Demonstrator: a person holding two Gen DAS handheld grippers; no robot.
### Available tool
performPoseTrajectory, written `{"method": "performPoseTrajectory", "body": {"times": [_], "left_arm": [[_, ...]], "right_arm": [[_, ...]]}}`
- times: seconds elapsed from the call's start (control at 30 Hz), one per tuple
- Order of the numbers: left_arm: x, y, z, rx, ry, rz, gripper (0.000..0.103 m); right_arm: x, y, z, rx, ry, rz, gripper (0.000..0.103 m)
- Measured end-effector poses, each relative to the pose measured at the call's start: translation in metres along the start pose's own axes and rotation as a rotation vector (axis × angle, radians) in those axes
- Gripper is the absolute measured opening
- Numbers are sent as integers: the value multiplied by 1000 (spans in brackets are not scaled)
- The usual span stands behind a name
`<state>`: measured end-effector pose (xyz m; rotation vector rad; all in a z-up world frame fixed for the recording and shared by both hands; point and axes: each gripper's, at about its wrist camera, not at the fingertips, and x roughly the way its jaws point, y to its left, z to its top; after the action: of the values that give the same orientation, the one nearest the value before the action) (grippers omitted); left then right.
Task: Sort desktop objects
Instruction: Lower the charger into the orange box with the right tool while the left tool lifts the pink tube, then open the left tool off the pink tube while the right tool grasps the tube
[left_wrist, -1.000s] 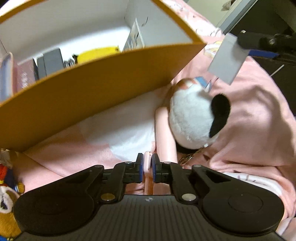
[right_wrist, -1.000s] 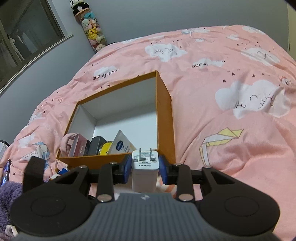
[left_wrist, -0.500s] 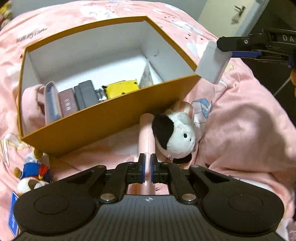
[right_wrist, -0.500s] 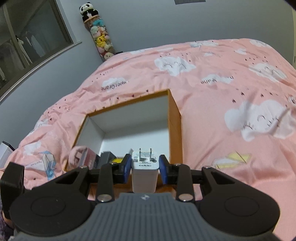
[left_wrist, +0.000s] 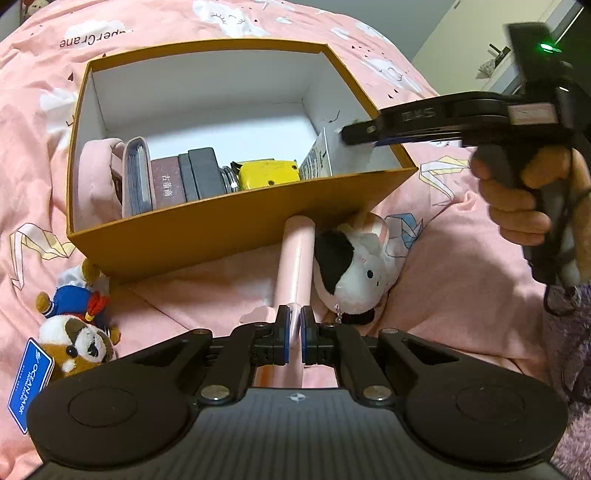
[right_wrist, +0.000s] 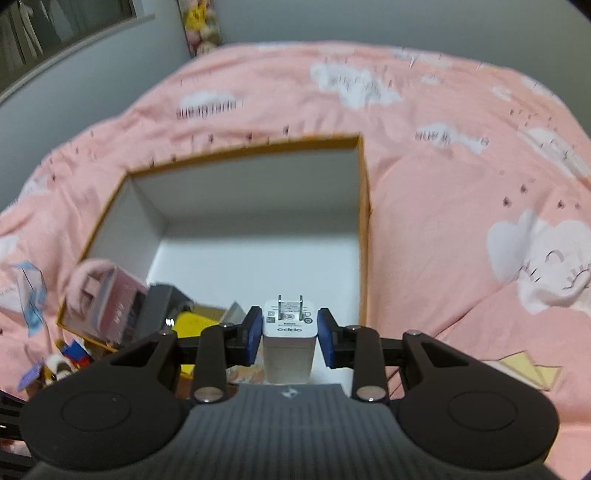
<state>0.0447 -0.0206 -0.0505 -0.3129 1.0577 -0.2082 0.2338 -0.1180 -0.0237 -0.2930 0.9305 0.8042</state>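
Jaws pinch charger (right_wrist: 289, 338), apparently above box (right_wrist: 364, 221)

White charger (right_wrist: 289, 334) reads "oppo" on its pronged end, small print above too tiny to read. Blue tag (left_wrist: 30, 384) near left says "OCEAN PARK". Pink bedsheet (left_wrist: 92, 38) far left prints "PaperCrane", partly cut off. Maroon booklet (left_wrist: 168, 184) in box carries gold characters, unreadable. Black tool (left_wrist: 417, 114) has embossed letters, unclear.
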Motion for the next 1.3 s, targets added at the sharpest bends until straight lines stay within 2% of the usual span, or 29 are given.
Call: {"method": "performPoseTrajectory", "body": {"times": [0.1, 0.13, 0.27, 0.37, 0.47, 0.5, 0.6, 0.7, 0.83, 0.97, 1.07, 1.13, 1.23, 1.3], "left_arm": [[7, 4, 2, -5, 13, 2, 5], [11, 5, 3, -8, 19, 1, 2], [18, 4, 3, 6, 40, -63, 1], [21, 7, 1, -2, 58, -60, 1], [15, 14, 0, -19, 37, -55, 2], [12, 17, 0, -28, 29, -54, 3], [7, 24, 1, -43, 12, -39, 14], [9, 28, 2, -51, 33, -38, 20], [8, 28, 1, -49, 34, -37, 21], [-3, 35, -1, -80, -2, -22, 21], [-11, 43, -1, -114, -28, 35, 21], [-11, 46, 0, -118, -9, 88, 21], [-10, 49, -2, -122, 8, 153, 21], [-14, 52, -3, -146, -9, 180, 21]], "right_arm": [[18, 1, 1, -7, 76, -23, 34], [21, 2, 2, -15, 91, -31, 34], [32, 9, 9, -45, 163, -46, 34], [38, 13, 14, -64, 219, -58, 34], [43, 16, 18, -91, 270, -62, 34], [43, 16, 17, -104, 287, -63, 34], [48, 20, 21, -133, 335, -62, 34], [50, 18, 24, -119, 361, -50, 33], [45, 15, 24, -108, 351, -65, 33], [9, 18, 16, -66, 254, 3, 33], [-28, 34, 1, -72, 161, 57, 33], [-41, 49, -10, -77, 128, 103, 33], [-32, 71, -31, -43, 173, 154, 33], [-17, 81, -44, -10, 218, 173, 33]]}}
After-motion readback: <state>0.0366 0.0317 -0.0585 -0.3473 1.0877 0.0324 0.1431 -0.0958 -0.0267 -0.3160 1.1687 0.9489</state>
